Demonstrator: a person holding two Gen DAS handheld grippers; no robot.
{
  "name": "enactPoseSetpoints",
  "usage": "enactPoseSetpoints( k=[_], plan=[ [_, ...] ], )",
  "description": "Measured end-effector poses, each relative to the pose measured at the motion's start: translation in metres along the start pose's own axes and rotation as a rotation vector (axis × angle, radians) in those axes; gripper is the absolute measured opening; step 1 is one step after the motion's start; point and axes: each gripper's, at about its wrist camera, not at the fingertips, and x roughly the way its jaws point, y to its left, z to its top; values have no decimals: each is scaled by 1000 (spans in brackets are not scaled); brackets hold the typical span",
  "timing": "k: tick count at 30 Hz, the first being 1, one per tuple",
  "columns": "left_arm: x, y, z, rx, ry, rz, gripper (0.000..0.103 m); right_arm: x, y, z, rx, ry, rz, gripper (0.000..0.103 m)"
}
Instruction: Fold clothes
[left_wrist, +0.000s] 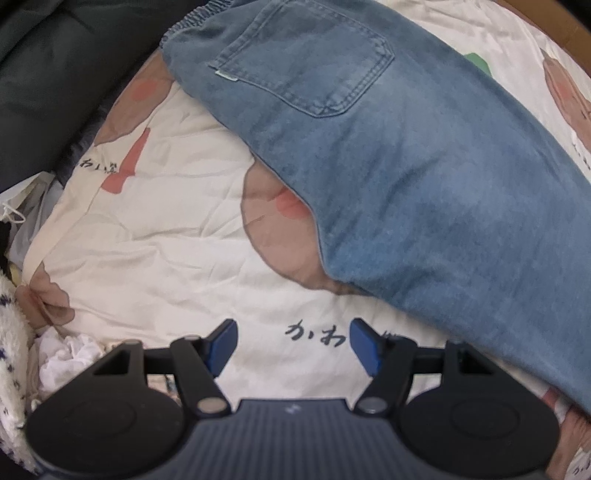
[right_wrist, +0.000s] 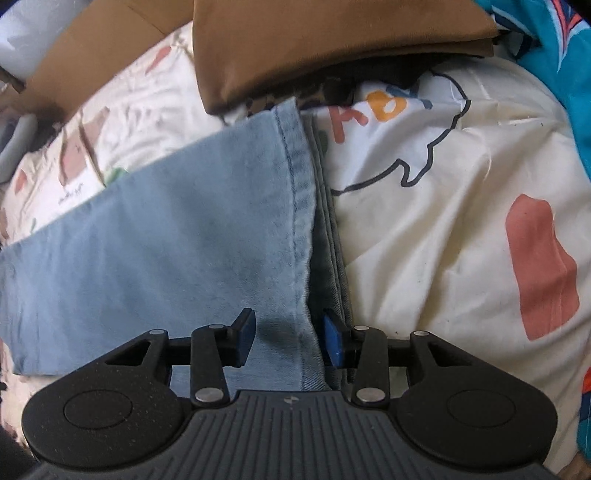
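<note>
Light blue jeans (left_wrist: 424, 184) lie across the printed bedsheet (left_wrist: 147, 229), waistband and back pocket at the top of the left wrist view. My left gripper (left_wrist: 293, 343) hangs open over bare sheet just left of the jeans, with nothing between its blue pads. In the right wrist view the leg end of the jeans (right_wrist: 166, 240) lies flat, several denim layers stacked at the hem (right_wrist: 295, 203). My right gripper (right_wrist: 290, 343) stands open astride that hem; the cloth lies between the pads, which do not press on it.
A folded brown garment (right_wrist: 314, 48) lies just beyond the hem, with a cardboard box (right_wrist: 92, 48) to its left. Teal fabric (right_wrist: 554, 55) is at the far right. Dark cloth (left_wrist: 55, 74), a crumpled white item (left_wrist: 70, 354) and a fuzzy spotted fabric (left_wrist: 9, 332) border the sheet's left edge.
</note>
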Motion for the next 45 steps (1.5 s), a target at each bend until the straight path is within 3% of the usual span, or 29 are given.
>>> enactPoseSetpoints(
  k=[3, 6, 11, 14, 15, 16, 20, 25, 30, 42, 45],
  plan=[
    [0, 1, 0, 8, 2, 12, 70, -1, -16, 0, 39, -7, 5, 33],
    [2, 5, -1, 3, 12, 28, 70, 0, -40, -1, 94, 6, 23, 32],
    [0, 10, -3, -3, 18, 48, 70, -13, -68, -3, 186, -20, 134, 34],
    [-3, 11, -2, -5, 14, 55, 70, -20, -78, -6, 229, -33, 201, 39],
    [-4, 11, -1, 0, 12, 59, 70, -21, -80, -7, 236, -40, 215, 50],
    [-5, 10, -1, 7, 10, 62, 70, -23, -82, -7, 242, -50, 226, 53],
    [-9, 5, 3, 25, 1, 71, 70, -22, -83, -3, 266, -80, 279, 55],
    [-17, -3, 5, 38, -19, 64, 70, 4, -73, 4, 272, -10, 329, 55],
    [-22, -14, 5, 83, -36, 64, 71, 14, -76, 2, 264, 34, 280, 54],
    [-20, -26, 9, 101, -37, 70, 71, 19, -87, 1, 290, 106, 387, 54],
    [-22, -30, 13, 104, -45, 65, 71, 12, -87, 1, 303, 98, 450, 53]
  ],
)
